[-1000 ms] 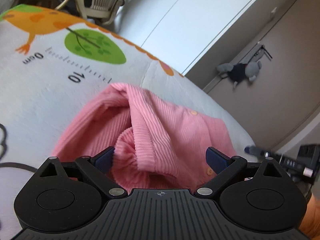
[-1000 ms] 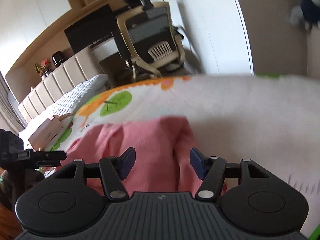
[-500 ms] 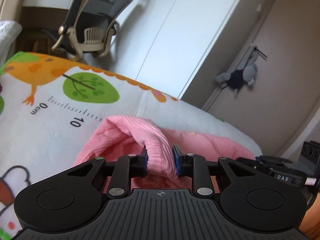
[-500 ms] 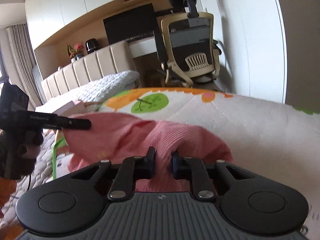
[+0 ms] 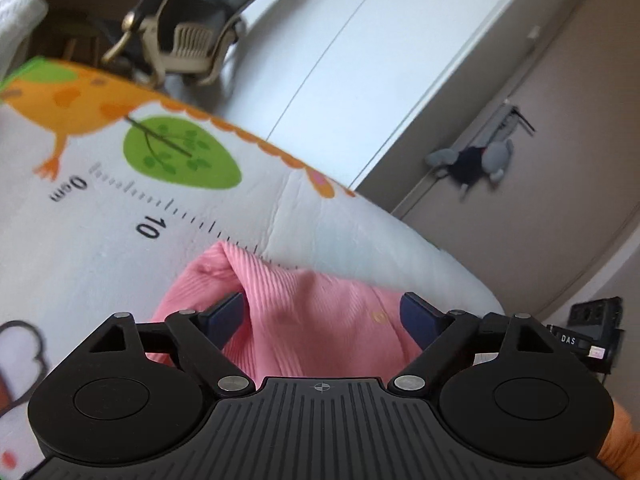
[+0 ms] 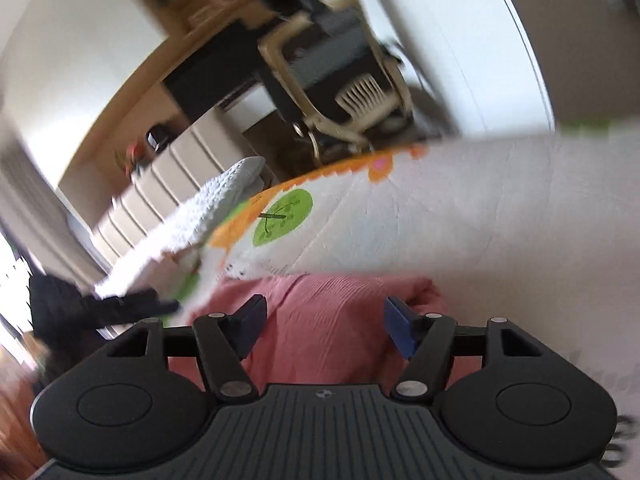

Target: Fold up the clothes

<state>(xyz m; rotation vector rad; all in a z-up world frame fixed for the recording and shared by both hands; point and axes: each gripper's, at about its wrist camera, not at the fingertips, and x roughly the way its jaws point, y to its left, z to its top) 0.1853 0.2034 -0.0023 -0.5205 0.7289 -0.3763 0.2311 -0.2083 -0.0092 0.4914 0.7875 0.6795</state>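
A pink ribbed garment [image 5: 304,312] with small buttons lies folded on a white printed play mat [image 5: 100,248]. My left gripper [image 5: 322,314] hovers just over it, open, the cloth lying flat between the blue pads with neither pad pinching it. In the right wrist view the same pink garment [image 6: 324,320] lies flat under my right gripper [image 6: 324,322], which is also open with nothing held. That view is blurred by motion. The other gripper shows as a dark shape [image 6: 100,308] at the garment's left edge.
The mat [image 6: 460,216] carries a green tree print [image 5: 180,152], an orange bird and a ruler scale. An office chair [image 6: 340,76] stands beyond the mat's far edge, with a white quilted blanket [image 6: 192,224] to the left. White cupboards and a door with a hanging soft toy [image 5: 472,164] are behind.
Both grippers, shut on pink cloth half a second ago, have opened and let it go. The garment now lies flatter, its raised fold laid down. Both cameras tilted.
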